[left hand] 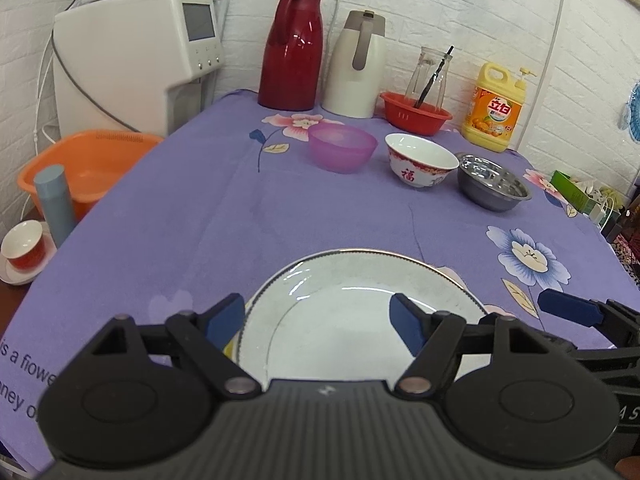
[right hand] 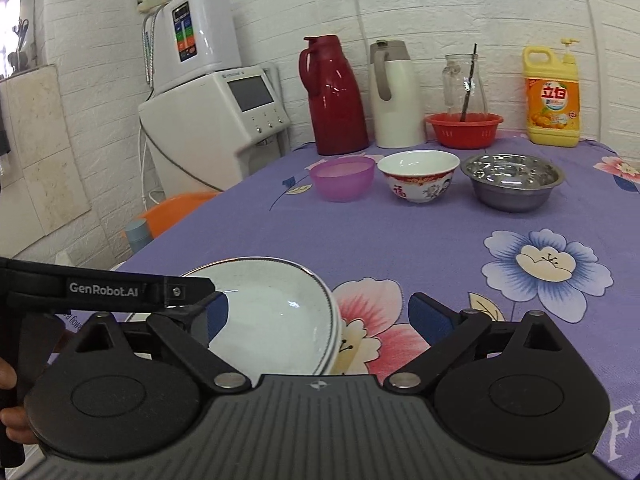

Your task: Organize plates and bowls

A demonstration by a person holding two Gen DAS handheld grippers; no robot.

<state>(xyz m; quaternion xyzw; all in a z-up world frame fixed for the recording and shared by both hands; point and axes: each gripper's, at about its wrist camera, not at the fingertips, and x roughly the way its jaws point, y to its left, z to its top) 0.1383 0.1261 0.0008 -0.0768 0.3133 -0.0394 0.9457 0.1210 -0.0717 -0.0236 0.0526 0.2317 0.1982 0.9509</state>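
A white plate (left hand: 344, 320) with a dark rim lies on the purple floral tablecloth (left hand: 224, 216) near the front edge; in the right wrist view (right hand: 272, 312) it looks like two stacked plates. My left gripper (left hand: 318, 322) is open, its jaws straddling the plate's near part. My right gripper (right hand: 320, 318) is open just right of the plate; one of its fingers (left hand: 568, 307) shows in the left wrist view. Further back stand a purple plastic bowl (left hand: 342, 147), a white and red china bowl (left hand: 420, 159) and a steel bowl (left hand: 494, 186) in a row.
Along the wall stand a red thermos (left hand: 292, 48), a white thermos (left hand: 358, 68), a red basket (left hand: 416, 113) holding a glass jar, and a yellow detergent bottle (left hand: 496, 108). A water dispenser (left hand: 132, 60), an orange basin (left hand: 88, 164) and a cup (left hand: 24, 246) are left of the table.
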